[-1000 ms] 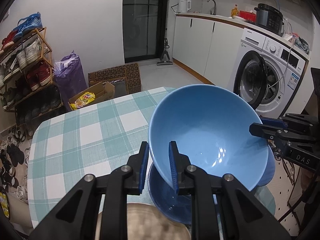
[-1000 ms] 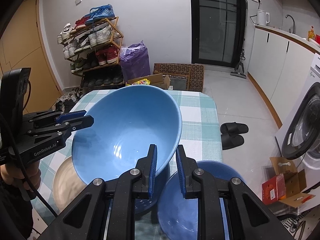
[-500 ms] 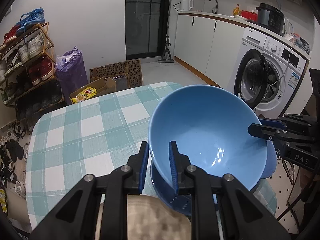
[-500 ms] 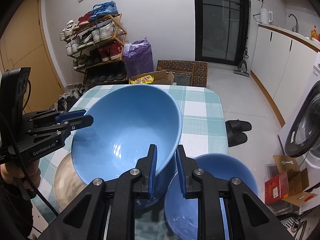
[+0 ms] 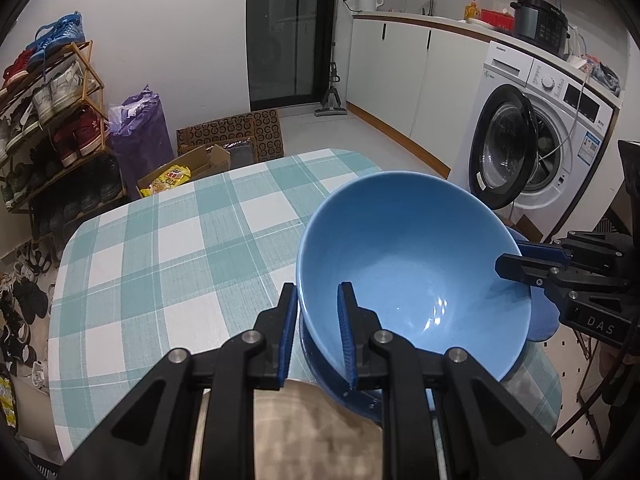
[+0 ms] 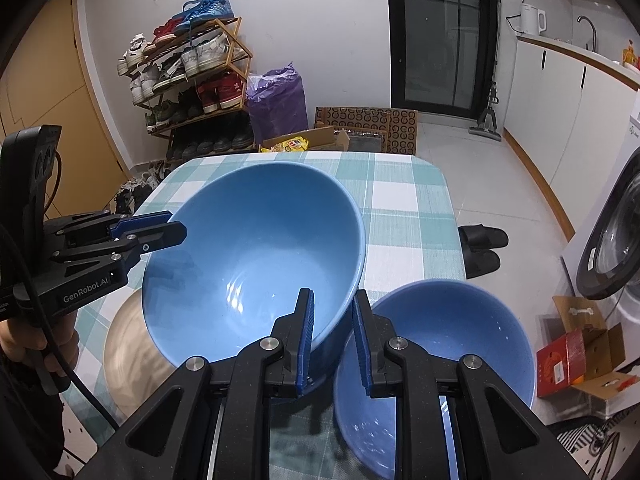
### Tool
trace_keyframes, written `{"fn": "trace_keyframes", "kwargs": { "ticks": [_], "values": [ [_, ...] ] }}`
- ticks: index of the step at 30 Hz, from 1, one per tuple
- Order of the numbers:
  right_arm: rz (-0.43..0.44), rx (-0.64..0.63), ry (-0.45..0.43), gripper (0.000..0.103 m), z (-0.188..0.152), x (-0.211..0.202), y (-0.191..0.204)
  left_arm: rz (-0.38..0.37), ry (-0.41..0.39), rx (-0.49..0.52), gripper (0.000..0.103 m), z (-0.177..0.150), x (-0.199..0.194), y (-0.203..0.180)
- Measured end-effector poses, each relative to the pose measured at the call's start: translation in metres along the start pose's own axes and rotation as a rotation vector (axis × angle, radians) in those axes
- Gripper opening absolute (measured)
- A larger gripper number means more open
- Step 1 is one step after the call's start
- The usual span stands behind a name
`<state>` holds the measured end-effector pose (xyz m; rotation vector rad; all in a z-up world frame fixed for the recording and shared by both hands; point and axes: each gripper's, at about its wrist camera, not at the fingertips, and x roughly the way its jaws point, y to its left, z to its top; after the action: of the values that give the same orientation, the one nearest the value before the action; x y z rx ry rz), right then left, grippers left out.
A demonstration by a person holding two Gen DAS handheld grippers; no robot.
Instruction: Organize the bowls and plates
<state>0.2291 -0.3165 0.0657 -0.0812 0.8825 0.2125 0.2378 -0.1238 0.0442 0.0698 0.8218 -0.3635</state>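
- Left wrist view first: the left gripper [image 5: 318, 330] is clamped down on the near rim of the big light blue bowl [image 5: 416, 276], one pad outside the wall and one inside. So the bowl sits right ahead of this gripper and a bit to its right, tipped so the open side faces the camera.
- Directly under it there's a darker blue bowl [image 5: 344, 390], only a sliver of rim showing, and that's the relation that matters: the held bowl is almost straight above it, looks like it's meant to nest in. I can't tell whether the two are touching yet.
- Same view, the right gripper [image 5: 520, 264] comes in from the right edge and pinches the opposite rim. A beige plate [image 5: 304, 428] sits in front of the stack, on the checked tablecloth [image 5: 160, 264].
- Right wrist view: the right gripper [image 6: 332, 340] is closed on its own side of the big bowl's [image 6: 256, 260] rim, bowl ahead and to the left. The left gripper [image 6: 164, 232] bites the far rim, so each hand has one side, neither is closer really.
- A second blue bowl [image 6: 440, 344] sits just right of this gripper on the table, separate and not being held. The beige plate [image 6: 128, 348] peeks out lower left.
- My guess is the next bit is a straight drop, keeping both sides level so it seats instead of clipping a rim.
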Motion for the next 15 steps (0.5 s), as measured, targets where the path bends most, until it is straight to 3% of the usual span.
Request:
{"fn": "trace_keyframes", "kwargs": {
  "ticks": [15],
  "values": [
    [0.0, 0.003, 0.033, 0.019, -0.013, 0.011, 0.002, 0.011, 0.037, 0.008, 0.018, -0.01, 0.013, -0.002]
  ]
}}
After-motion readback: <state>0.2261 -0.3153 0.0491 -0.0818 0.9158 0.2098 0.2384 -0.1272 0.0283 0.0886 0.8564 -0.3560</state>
